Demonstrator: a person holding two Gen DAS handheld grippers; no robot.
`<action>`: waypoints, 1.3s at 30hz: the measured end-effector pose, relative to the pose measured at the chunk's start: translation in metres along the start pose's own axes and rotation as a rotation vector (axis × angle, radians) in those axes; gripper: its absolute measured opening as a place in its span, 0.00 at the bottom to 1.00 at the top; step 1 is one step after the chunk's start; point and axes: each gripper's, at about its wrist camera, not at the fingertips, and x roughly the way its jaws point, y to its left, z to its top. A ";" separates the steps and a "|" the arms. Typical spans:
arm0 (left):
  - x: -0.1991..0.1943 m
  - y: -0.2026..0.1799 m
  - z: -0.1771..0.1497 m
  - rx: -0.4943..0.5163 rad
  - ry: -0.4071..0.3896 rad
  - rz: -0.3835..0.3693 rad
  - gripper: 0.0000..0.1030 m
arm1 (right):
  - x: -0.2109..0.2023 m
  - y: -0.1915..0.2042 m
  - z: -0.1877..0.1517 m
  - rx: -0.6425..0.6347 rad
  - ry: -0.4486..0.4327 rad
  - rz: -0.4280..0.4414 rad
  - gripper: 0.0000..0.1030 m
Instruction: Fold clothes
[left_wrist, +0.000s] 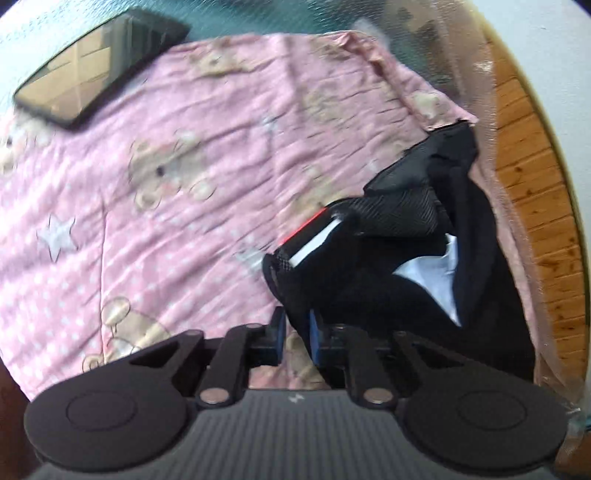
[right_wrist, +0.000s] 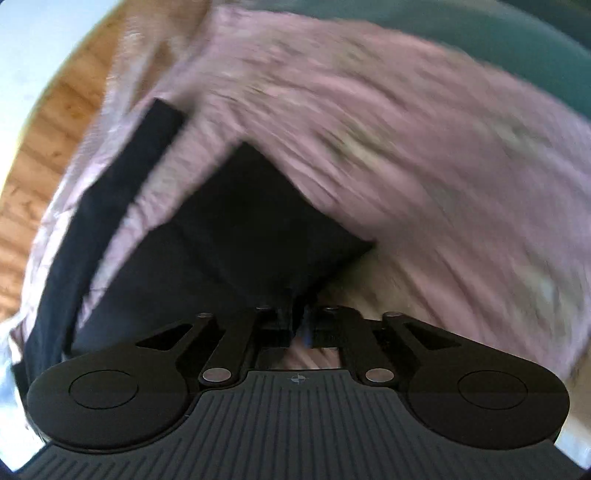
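Closest to me on the left side, my left gripper (left_wrist: 294, 334) has its jaws pinched in on a fold of the black garment (left_wrist: 406, 266), blue pads (left_wrist: 315, 338) pressing the cloth from both sides, so that one's got a proper grip. The garment bunches up from there toward the right edge of the bed, with a white patch (left_wrist: 436, 273) showing in the folds, a ribbed black band higher up and a thin red and white stripe (left_wrist: 314, 236) along one edge.

Right side is super blurry. My right gripper (right_wrist: 298, 317) has its jaws nearly together and dark fabric from the black garment (right_wrist: 258, 221) sits right at the tips, so it looks clamped on an edge of it. A long black strip (right_wrist: 110, 206) of it runs off to the left, lying over the bedding.

Everything sits on a pink sheet (left_wrist: 184, 206) with white dots, teddy bears and stars. Farther back in the left view, a black tablet (left_wrist: 99, 66) lies on the far left corner of the sheet, screen up and reflecting the room. Beyond that there's teal bedding (left_wrist: 258, 18), and off the right side of the bed a wooden floor (left_wrist: 532, 184)
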 end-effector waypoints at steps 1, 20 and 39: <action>-0.003 0.001 0.000 -0.006 -0.020 -0.002 0.28 | -0.001 -0.005 -0.004 0.026 0.000 0.009 0.13; -0.024 -0.044 0.038 0.073 -0.122 -0.031 0.08 | -0.025 0.055 0.052 -0.126 -0.188 0.065 0.00; 0.042 -0.132 -0.039 0.451 -0.018 0.119 0.43 | 0.033 0.143 -0.017 -0.642 -0.098 -0.064 0.40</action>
